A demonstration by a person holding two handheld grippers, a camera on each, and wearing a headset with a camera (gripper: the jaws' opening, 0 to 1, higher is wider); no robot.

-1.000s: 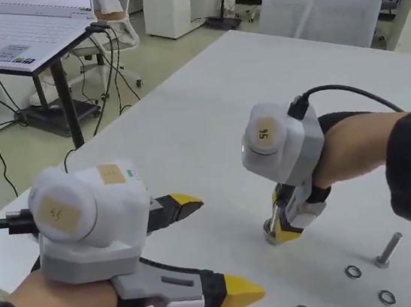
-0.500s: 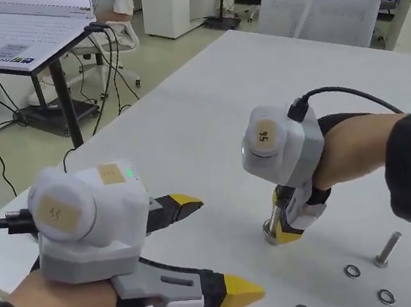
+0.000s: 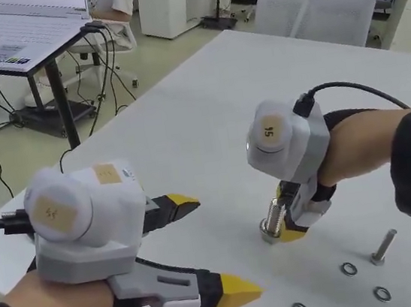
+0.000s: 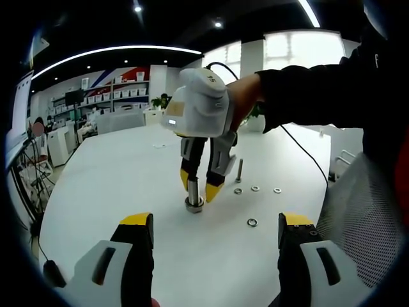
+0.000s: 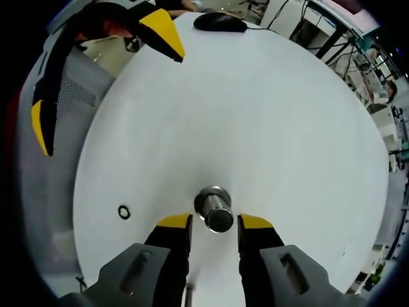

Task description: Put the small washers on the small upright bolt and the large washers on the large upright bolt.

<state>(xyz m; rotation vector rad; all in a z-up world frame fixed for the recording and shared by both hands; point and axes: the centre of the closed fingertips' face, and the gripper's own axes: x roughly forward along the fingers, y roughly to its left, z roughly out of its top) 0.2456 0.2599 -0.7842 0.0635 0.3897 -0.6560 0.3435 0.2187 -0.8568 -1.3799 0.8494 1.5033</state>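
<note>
The large bolt (image 3: 273, 219) stands upright on its head on the white table (image 3: 208, 115). My right gripper (image 3: 283, 233) points straight down over it, a jaw on each side of the shaft with narrow gaps showing. From above, the bolt (image 5: 217, 214) sits between the yellow tips. The small bolt (image 3: 383, 246) stands a little tilted to the right, with three small washers (image 3: 349, 268) loose around it. My left gripper (image 3: 211, 245) hovers open and empty at the near left, facing the large bolt (image 4: 193, 199) and the right gripper (image 4: 199, 185).
A washer (image 4: 252, 222) lies nearest the left gripper, and three more washers (image 4: 255, 188) lie beside the small bolt (image 4: 239, 169). A computer mouse (image 5: 220, 22) rests on the table. A desk with a laptop (image 3: 14, 27) stands beyond the left edge.
The right gripper has risen slightly and shifted a little right, so more of the large bolt's shaft shows. The left gripper has stayed put.
</note>
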